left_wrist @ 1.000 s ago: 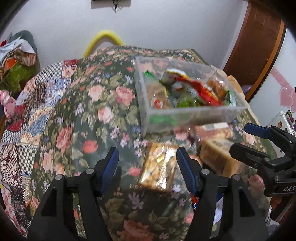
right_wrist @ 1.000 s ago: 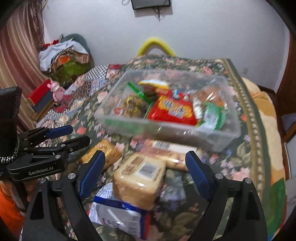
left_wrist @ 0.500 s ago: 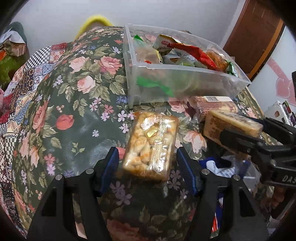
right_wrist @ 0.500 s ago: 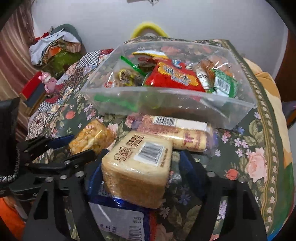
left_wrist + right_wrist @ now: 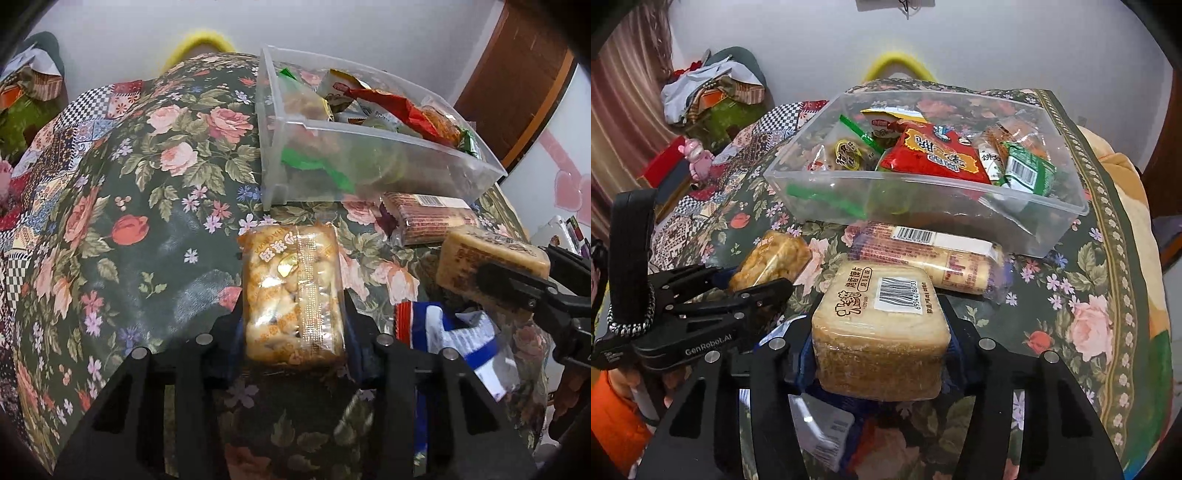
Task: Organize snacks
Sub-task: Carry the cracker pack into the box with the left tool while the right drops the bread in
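My left gripper (image 5: 293, 314) is closing its jaws on a clear pack of golden snacks (image 5: 291, 288), and both pads touch its sides. In the right wrist view my right gripper (image 5: 881, 332) is closing on a beige block pack with a barcode label (image 5: 882, 317), pads against its flanks. Both packs are low over the floral cloth (image 5: 147, 206). Just behind them stands a clear plastic bin (image 5: 923, 199) holding several snack bags. A long biscuit pack (image 5: 931, 254) lies in front of the bin. The two grippers work side by side.
A blue and white packet (image 5: 454, 332) lies under the beige pack. A yellow chair back (image 5: 897, 62) rises behind the table. Piled clothes (image 5: 713, 88) sit at the far left, and a brown door (image 5: 517, 74) is at the right. A person's hand and orange sleeve (image 5: 617, 413) hold the left gripper.
Both grippers have come down over their packs and narrowed their jaws onto them: the left on the golden pack, the right on the beige block. The bin looks nearer in both views.
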The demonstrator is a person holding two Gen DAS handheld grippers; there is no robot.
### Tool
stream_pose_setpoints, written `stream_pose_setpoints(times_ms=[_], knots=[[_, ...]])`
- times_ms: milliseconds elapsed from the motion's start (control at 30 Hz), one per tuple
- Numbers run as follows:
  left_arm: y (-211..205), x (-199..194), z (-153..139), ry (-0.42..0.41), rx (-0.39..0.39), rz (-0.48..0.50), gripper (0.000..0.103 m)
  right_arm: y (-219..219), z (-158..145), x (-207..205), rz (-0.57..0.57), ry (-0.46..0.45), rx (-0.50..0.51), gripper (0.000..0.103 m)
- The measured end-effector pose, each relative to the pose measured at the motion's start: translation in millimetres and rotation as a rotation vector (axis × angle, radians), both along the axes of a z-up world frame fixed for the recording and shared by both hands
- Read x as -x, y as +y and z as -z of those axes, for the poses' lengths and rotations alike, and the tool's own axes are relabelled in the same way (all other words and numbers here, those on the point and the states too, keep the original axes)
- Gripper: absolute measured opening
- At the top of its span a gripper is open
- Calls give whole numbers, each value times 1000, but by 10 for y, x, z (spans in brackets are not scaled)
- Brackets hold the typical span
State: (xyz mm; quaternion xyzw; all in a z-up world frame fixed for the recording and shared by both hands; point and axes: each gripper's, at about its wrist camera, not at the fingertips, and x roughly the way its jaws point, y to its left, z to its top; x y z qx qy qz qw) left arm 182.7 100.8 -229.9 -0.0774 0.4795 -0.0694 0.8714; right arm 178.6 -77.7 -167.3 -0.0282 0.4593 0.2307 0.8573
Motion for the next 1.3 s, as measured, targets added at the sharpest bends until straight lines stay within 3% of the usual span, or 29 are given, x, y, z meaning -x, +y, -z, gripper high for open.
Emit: stream_pose_setpoints(times_ms=[600, 933, 1300], knots=[[-63, 245, -849, -172, -20, -22, 44, -271, -506, 132, 23, -131, -69, 52], [-143, -82, -1130, -232, -15, -31, 44, -375, -750, -77, 47, -210, -109, 52], [-236, -614, -1131, -232, -6, -34, 44, -402, -815, -403, 73, -251, -122, 52]])
